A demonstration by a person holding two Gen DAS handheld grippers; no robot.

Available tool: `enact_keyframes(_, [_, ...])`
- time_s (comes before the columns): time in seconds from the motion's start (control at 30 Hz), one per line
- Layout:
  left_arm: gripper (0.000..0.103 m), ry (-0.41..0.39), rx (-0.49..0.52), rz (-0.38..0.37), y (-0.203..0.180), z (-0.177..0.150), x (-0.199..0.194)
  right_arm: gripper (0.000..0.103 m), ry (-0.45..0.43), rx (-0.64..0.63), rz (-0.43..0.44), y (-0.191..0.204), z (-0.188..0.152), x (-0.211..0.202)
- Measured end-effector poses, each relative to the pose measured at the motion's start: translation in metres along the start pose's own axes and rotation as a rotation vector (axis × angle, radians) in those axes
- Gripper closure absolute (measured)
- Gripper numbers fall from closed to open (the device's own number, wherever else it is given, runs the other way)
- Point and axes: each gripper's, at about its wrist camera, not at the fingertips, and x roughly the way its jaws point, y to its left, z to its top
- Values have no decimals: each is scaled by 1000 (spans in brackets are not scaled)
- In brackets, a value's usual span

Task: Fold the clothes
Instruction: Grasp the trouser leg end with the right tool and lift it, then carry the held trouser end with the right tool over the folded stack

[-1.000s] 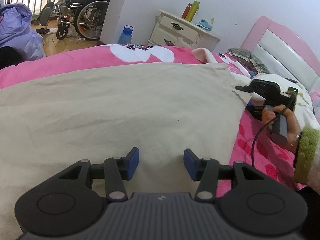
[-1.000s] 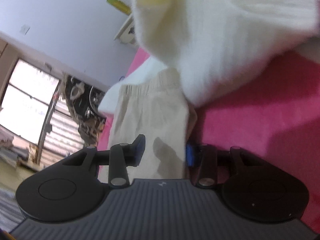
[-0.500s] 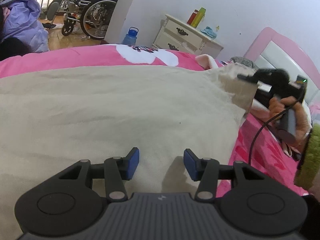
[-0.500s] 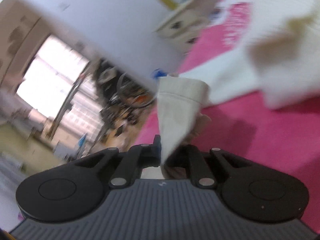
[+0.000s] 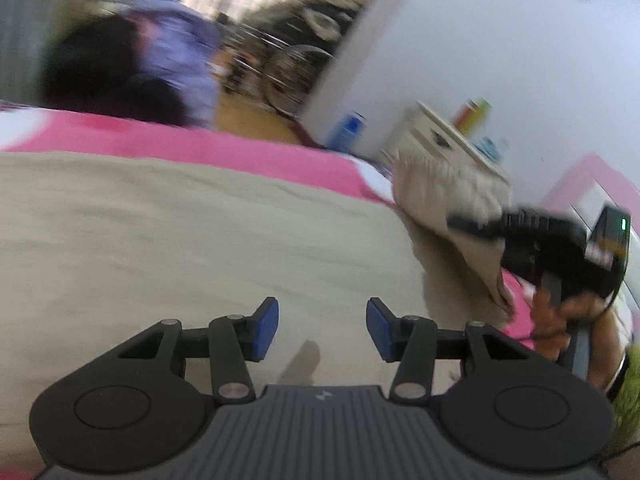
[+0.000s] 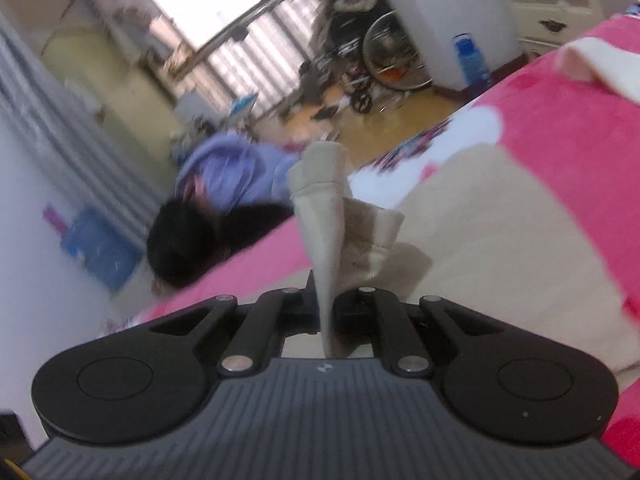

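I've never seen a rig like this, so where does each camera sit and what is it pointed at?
Left wrist: sits on the open left gripper, facing across the beige garment; the hand shows at right.
Right wrist: sits on the right gripper, shut on the beige garment's lifted corner.
Shared: garment, pink bedspread, wheelchair.

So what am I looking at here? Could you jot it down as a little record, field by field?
Setting: bedroom, pink bedspread
Garment: beige garment spread flat on the bed
Right gripper: shut on a corner of the beige garment, lifted off the bed
Left gripper: open, empty, over the flat cloth
Background: wheelchair, white nightstand, blue bottle
Image: blurred
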Motion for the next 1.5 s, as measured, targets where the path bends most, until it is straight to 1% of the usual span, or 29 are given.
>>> enact_keyframes(0.1, [54, -61, -29, 88, 27, 1, -39, 98, 27, -115, 17, 36, -12, 8])
enact_keyframes(0.17, [54, -90, -42, 150, 43, 1, -62, 99, 41, -223, 34, 66, -22, 11])
enact_keyframes(0.27, [54, -121, -58, 244, 63, 2, -90, 99, 63, -381, 54, 110, -38, 17])
enact_keyframes(0.33, [54, -126, -81, 290, 73, 0, -103, 98, 86, -467, 45, 134, -51, 27])
enact_keyframes(0.4, [54, -129, -109, 345, 85, -4, -117, 98, 109, -513, 51, 150, -64, 35])
enact_keyframes(0.47, [54, -135, -139, 394, 96, -8, -128, 98, 130, -536, 78, 165, -73, 39])
enact_keyframes(0.57, [54, -148, -182, 439, 112, -11, -143, 98, 136, -617, 110, 188, -86, 39])
enact_keyframes(0.67, [54, -155, -209, 469, 125, -17, -151, 98, 144, -663, 162, 211, -93, 38])
enact_keyframes(0.77, [54, -171, -212, 495, 130, -27, -161, 99, 140, -721, 208, 235, -101, 43])
enact_keyframes(0.87, [54, -189, -219, 506, 133, -30, -164, 99, 134, -773, 270, 262, -111, 46])
enact_keyframes(1.03, [54, -206, -250, 520, 144, -36, -172, 98, 143, -823, 332, 297, -135, 59])
enact_keyframes(1.23, [54, -202, -341, 530, 166, -44, -184, 98, 135, -888, 368, 323, -156, 63])
enact_keyframes(1.33, [54, -204, -374, 539, 175, -46, -191, 98, 125, -963, 372, 334, -173, 63])
enact_keyframes(1.5, [54, -217, -424, 547, 188, -51, -202, 98, 112, -1083, 370, 338, -200, 56])
